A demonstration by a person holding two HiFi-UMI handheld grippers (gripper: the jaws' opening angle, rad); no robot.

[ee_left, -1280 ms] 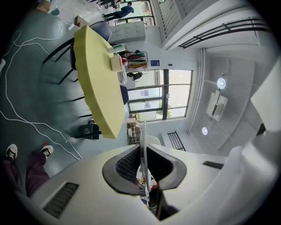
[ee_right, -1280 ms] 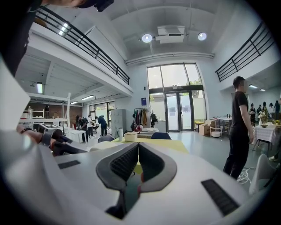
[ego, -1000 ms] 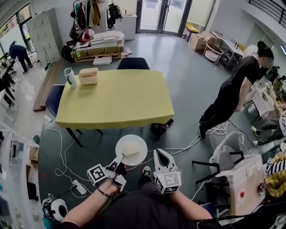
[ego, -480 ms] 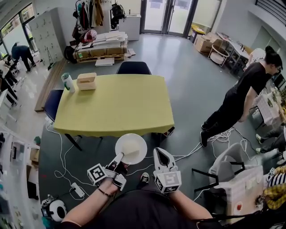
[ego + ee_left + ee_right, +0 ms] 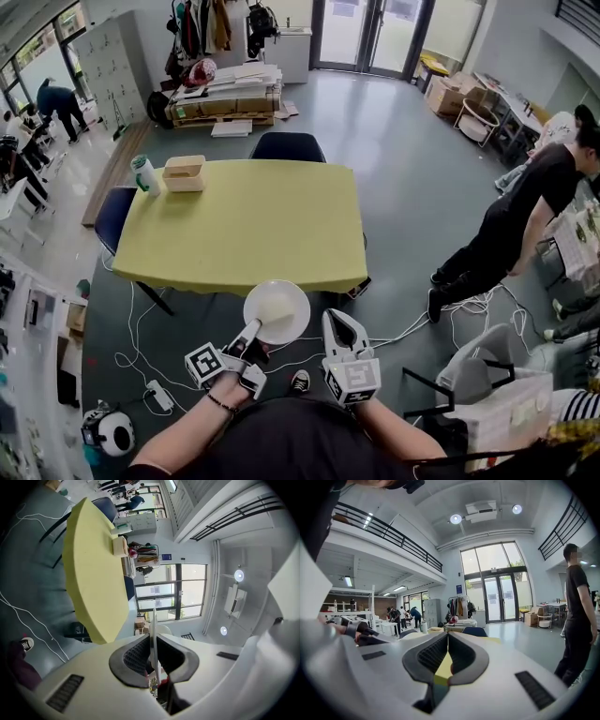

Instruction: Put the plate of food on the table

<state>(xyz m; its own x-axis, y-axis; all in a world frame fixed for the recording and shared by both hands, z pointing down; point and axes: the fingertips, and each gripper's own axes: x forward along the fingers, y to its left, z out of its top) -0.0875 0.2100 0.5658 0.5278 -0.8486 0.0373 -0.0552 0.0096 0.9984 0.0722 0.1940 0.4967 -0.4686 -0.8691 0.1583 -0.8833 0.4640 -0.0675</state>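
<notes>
In the head view a white plate (image 5: pixel 277 312) of pale food hangs level over the floor, just short of the near edge of the yellow table (image 5: pixel 244 225). My left gripper (image 5: pixel 251 332) is shut on the plate's near rim. The left gripper view shows that rim edge-on as a thin white plate (image 5: pixel 153 641) pinched between the dark pads, with the yellow table (image 5: pixel 91 573) beyond. My right gripper (image 5: pixel 339 323) is to the right of the plate and apart from it. Its jaws meet at the tips with nothing in them, as the right gripper (image 5: pixel 447 638) view shows.
A wooden box (image 5: pixel 184 172) and a bottle (image 5: pixel 144 175) stand at the table's far left corner. Dark blue chairs stand at the far side (image 5: pixel 287 145) and the left end (image 5: pixel 114 214). Cables (image 5: pixel 131 328) trail on the floor. A person in black (image 5: pixel 525 220) bends at the right.
The table has come nearer and lower in the head view, so its front edge is now close to the plate. Both grippers keep their hold and pose.
</notes>
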